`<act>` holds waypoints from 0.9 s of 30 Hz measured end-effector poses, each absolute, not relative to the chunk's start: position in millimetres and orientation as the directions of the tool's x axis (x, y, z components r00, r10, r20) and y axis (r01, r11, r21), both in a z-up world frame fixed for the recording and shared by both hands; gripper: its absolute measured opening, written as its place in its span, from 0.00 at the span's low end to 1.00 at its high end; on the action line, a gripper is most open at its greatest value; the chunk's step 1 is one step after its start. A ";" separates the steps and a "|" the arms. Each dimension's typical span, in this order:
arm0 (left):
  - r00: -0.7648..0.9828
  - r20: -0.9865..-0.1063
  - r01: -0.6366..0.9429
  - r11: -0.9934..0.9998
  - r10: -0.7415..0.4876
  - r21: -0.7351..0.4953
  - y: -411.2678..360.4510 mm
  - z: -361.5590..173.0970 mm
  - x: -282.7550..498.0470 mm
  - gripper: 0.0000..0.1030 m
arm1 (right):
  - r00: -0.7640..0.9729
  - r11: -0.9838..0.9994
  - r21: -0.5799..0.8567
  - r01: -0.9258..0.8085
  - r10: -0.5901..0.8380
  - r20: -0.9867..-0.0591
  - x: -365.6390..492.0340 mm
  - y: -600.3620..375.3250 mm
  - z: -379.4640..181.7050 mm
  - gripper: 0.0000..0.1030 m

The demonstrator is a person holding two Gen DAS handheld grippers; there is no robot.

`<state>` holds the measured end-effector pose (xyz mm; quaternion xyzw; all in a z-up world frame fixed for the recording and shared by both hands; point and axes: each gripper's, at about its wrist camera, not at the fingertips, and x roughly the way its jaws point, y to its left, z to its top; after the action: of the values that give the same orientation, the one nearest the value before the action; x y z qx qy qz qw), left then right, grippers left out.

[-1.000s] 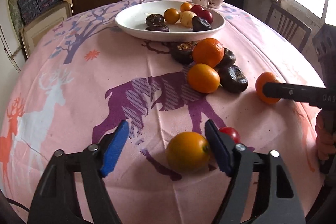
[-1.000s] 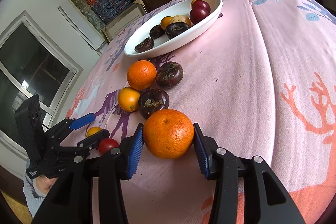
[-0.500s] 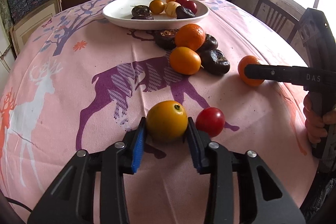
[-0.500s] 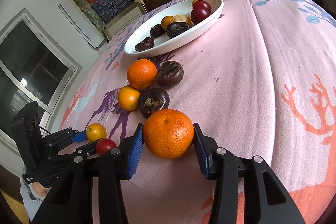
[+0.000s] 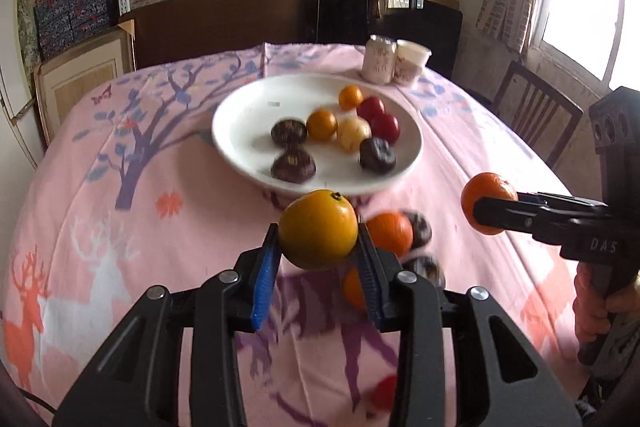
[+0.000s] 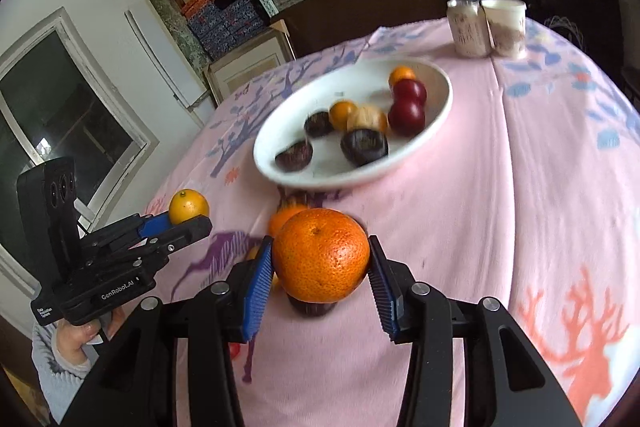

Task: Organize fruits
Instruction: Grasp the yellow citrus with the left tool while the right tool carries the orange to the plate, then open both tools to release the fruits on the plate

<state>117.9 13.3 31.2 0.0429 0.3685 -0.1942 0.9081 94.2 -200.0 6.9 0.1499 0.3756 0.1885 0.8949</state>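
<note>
L tongs (image 5: 318,247): clamp my yellow orange (image 5: 318,229); R tongs (image 6: 320,273): tangerine (image 6: 321,254). Both firm, round, prob. roll-prone; grip at widest pt.

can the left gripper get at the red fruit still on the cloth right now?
Probably not: the left gripper is shut on the yellow-orange fruit, and the red fruit lies low beneath its right finger.

Black grippers, blue ribbed fingers (image 5: 264,279), silver screws, grey sleeve (image 6: 60,367).

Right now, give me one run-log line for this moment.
left tongs: shut on yellow-orange fruit, lifted | right tongs: shut on mandarin, lifted | target: white plate
</note>
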 end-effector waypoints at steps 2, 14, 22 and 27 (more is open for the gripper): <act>0.672 -0.674 0.363 0.930 -0.307 -0.061 4.6 40.3 149.8 0.35 | 0.687 0.903 0.373 -0.215 0.411 -0.600 122.4 -198.0 24.8 0.45; 0.645 -0.685 0.269 0.939 -0.340 -0.214 16.7 2.8 230.7 0.84 | 0.677 0.880 0.411 -0.238 0.454 -0.580 201.7 -184.8 2.9 0.53; 0.649 -0.719 0.216 0.966 -0.249 -0.140 32.4 -15.5 183.8 0.95 | 0.694 0.895 0.366 -0.253 0.432 -0.576 135.0 -194.4 -3.7 0.74; 0.642 -0.747 0.166 0.982 -0.173 -0.085 47.5 -30.1 139.9 0.95 | 0.659 0.899 0.367 -0.237 0.427 -0.619 94.8 -201.2 -23.7 0.77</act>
<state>139.9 47.5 -30.1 -0.0040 0.4128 -0.0936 0.9060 94.8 -201.2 -23.7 0.1282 0.3696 0.1842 0.9017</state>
